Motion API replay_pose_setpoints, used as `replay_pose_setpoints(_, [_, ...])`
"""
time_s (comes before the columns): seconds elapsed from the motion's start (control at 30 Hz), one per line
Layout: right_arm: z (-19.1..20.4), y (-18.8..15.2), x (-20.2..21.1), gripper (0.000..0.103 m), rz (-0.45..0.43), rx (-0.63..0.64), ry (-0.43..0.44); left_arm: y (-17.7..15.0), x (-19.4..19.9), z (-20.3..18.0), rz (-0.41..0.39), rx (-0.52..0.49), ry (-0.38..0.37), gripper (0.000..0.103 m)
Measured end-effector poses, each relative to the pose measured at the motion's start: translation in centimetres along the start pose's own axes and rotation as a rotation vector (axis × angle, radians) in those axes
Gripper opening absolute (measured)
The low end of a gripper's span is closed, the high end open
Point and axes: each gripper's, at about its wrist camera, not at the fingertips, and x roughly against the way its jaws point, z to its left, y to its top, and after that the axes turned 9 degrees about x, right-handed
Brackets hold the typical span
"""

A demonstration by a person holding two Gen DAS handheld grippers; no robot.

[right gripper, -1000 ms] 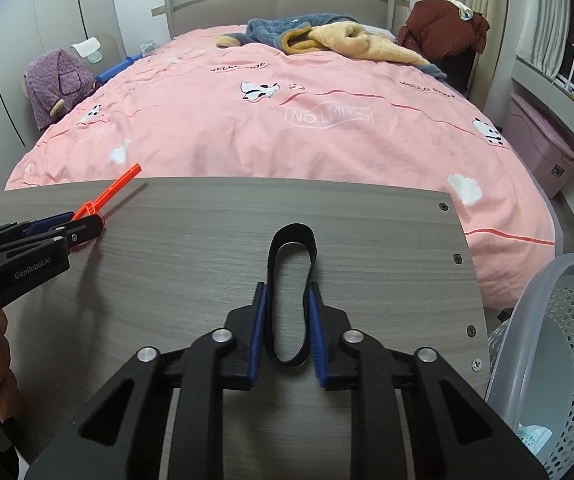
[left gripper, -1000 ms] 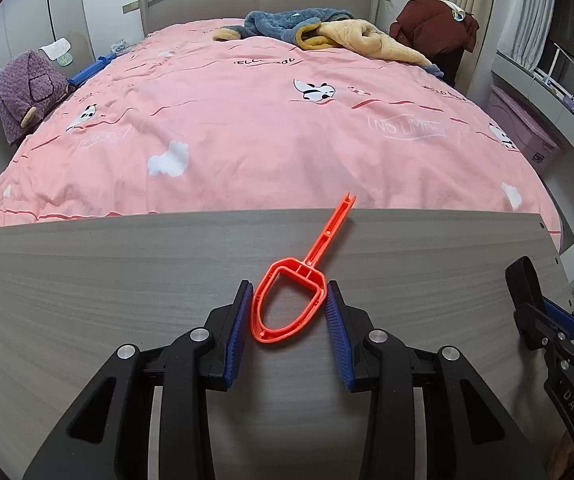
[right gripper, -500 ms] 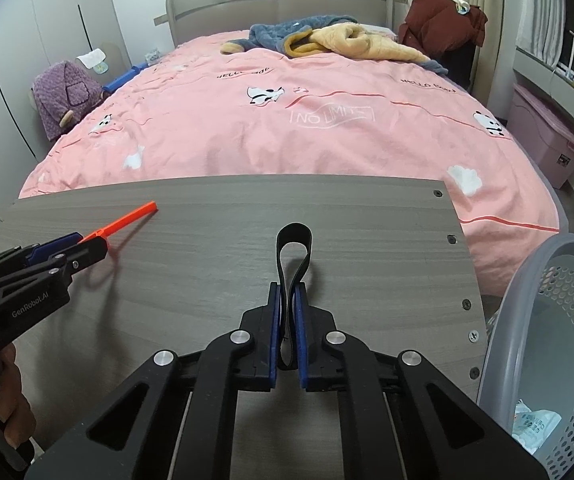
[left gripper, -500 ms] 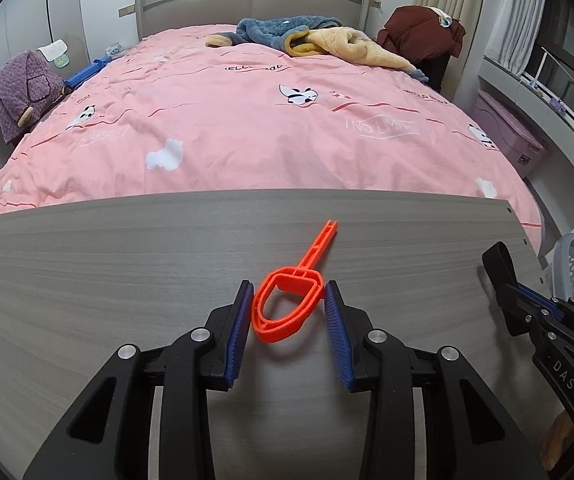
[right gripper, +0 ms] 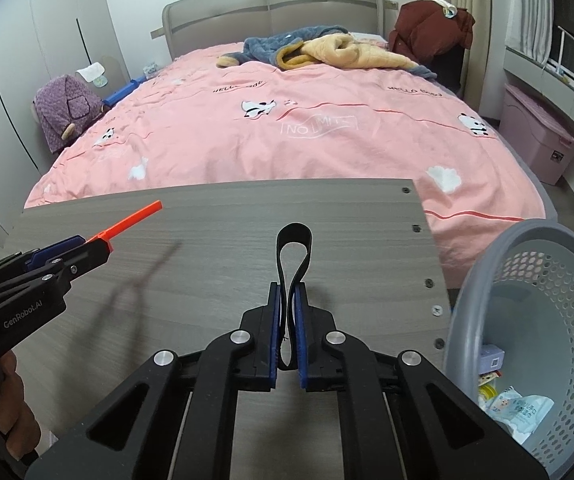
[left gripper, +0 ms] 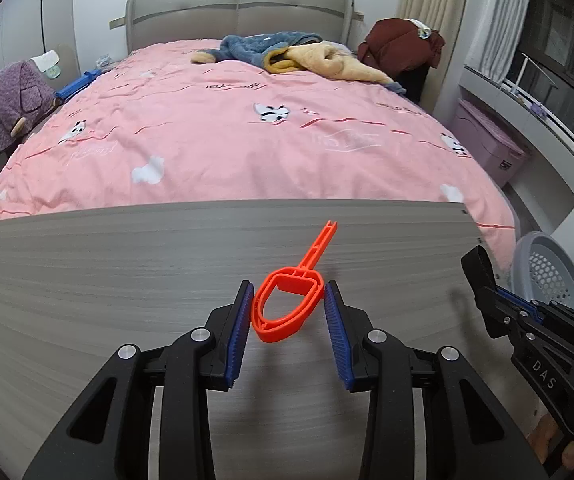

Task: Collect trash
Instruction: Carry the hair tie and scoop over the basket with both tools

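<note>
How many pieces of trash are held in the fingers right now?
2: the orange plastic piece in the left gripper, the black band in the right gripper.

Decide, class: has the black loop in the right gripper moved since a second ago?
Yes. The black loop, squeezed flat in the right gripper, now hangs clear of the grey wooden board it lay on, nearer the laundry basket.

- The right gripper point(right gripper: 287, 322) is clamped on a black loop strap point(right gripper: 294, 256), held above the grey wooden tabletop point(right gripper: 215, 240).
- The left gripper point(right gripper: 87, 249), at the tabletop's left edge, holds an orange plastic piece point(right gripper: 135, 218).
- A grey perforated basket point(right gripper: 535, 304) stands just past the tabletop's right edge, with packets point(right gripper: 523, 406) inside.
</note>
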Motion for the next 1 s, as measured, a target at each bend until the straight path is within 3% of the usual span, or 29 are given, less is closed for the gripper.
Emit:
replay_pose_setpoints(0.43, [-5.0,-1.9,6.1,0.008,-0.071,-0.059,-0.086,-1.2,2.8,-8.1,-0.025,-0.109,-0.110,0.035])
replay_pose_setpoints(1.0, [-16.4,-8.9,11.8,0.008,-0.071,-0.237,-0.231,-5.4,3.2,-21.7,0.029,-0.323,-0.238,0.035])
